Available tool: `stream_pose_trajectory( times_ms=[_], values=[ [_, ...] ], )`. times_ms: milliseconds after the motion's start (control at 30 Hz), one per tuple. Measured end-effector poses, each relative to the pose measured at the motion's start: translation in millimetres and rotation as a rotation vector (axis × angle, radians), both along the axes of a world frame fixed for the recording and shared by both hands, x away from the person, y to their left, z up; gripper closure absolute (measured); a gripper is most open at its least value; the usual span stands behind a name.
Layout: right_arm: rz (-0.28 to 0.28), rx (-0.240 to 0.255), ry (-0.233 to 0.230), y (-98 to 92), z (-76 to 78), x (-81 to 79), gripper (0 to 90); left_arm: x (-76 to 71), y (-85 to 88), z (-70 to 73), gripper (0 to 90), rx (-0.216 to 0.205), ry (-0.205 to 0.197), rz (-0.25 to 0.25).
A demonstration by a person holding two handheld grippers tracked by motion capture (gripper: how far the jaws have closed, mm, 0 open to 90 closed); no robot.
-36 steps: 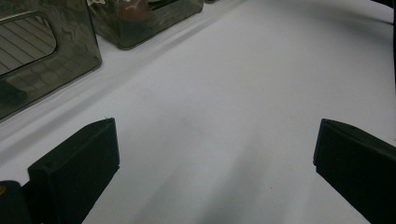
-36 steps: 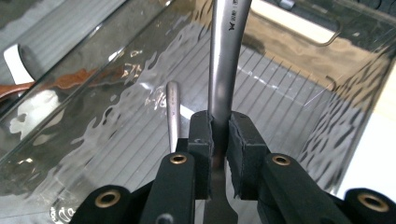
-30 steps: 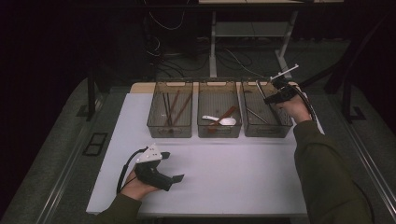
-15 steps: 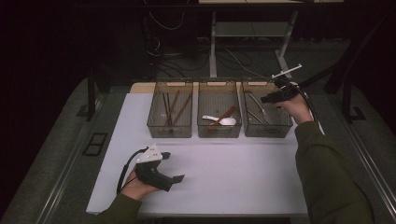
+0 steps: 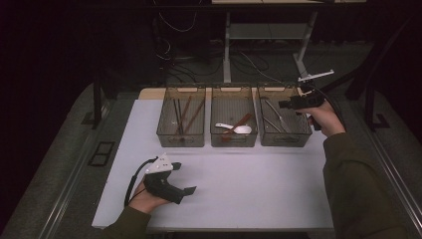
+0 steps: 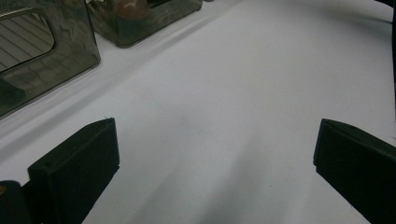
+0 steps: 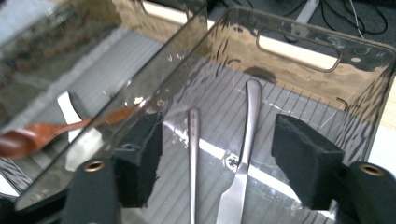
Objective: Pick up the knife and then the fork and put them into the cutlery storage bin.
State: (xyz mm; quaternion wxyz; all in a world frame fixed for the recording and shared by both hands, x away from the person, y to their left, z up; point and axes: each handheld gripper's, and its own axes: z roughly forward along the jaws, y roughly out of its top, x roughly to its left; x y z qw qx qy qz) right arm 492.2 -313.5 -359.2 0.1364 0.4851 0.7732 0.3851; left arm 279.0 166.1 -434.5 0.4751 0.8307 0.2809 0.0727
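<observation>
Both fingers of the right gripper [image 7: 217, 161] freshly parted, empty, above two metal utensils [image 7: 240, 168].

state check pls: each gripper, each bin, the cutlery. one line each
right gripper: jaws open, just been opening, nothing between the pads, above the right bin
left gripper: jaws wide open, empty, low over the table
right bin: upright, two metal utensils lying flat inside
middle bin: upright, holds a white spoon and a wooden spoon
left bin: upright, holds chopsticks
</observation>
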Motion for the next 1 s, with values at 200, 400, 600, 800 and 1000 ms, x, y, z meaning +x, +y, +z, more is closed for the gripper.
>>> stream_pose_trajectory(
  times_ms=[200,400,600,800,1000],
  values=[
    [-0.001,-0.005,-0.033,-4.2,0.2,-10.4,26.2,0.3,0.1,-0.1,0.0,-0.002,0.002,0.002],
    [0.020,0.005,-0.066,-4.1,0.9,-24.2,19.8,0.8,0.5,0.3,0.0,-0.001,0.003,0.006],
    [0.047,0.023,-0.097,-4.2,0.4,-39.0,18.4,0.9,0.4,0.3,0.0,-0.002,0.004,0.010],
    [0.083,0.032,-0.113,-2.0,-1.3,-53.7,17.7,1.0,0.6,0.2,0.0,-0.003,0.005,0.009],
    [0.121,0.049,-0.131,2.7,0.1,-71.0,17.7,1.2,0.5,-0.3,0.0,-0.006,0.007,0.010]
  ],
)
